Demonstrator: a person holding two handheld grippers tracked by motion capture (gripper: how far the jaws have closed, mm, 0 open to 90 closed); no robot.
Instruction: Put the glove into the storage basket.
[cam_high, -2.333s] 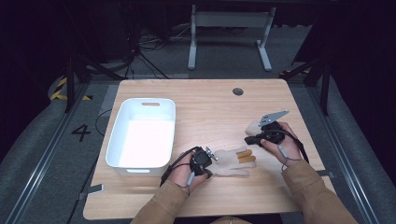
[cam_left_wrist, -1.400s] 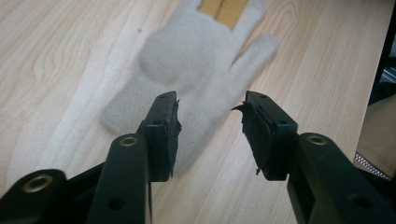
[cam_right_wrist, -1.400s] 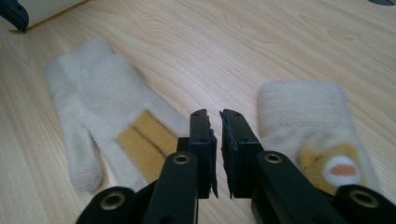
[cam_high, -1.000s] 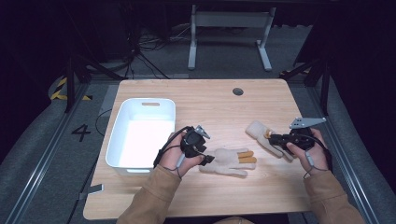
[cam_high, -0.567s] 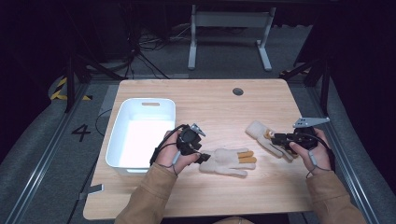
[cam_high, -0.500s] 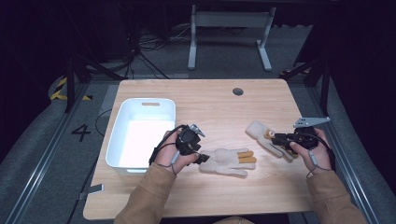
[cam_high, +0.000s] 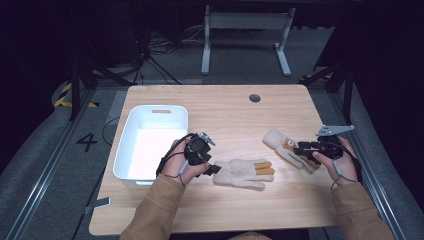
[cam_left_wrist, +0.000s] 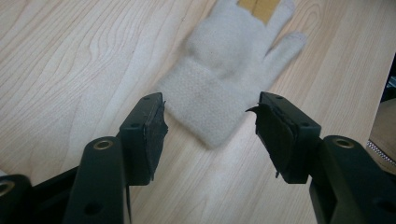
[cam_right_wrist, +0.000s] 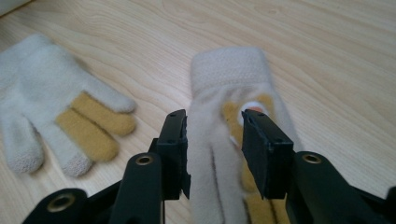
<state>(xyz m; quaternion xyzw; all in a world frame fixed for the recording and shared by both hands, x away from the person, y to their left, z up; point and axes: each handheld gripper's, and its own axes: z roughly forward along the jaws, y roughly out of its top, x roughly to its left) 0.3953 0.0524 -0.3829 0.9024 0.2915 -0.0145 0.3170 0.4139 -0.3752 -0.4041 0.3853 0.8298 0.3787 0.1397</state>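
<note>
both grippers have just been opening. left gripper (cam_left_wrist: 210, 135) gapes off the near glove's (cam_high: 243, 173) cuff; right gripper (cam_right_wrist: 212, 149) slackens astride the 3 o'clock glove (cam_high: 287, 148), apparently just released.

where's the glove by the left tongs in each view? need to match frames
High view: the glove lies flat at lower centre, cuff toward the left tongs.
Left gripper view: upper centre, cuff between the open jaws, fingers pointing away.
Right gripper view: far left, fingers toward the camera.
Shared landmark: its two mustard fingers.
</note>
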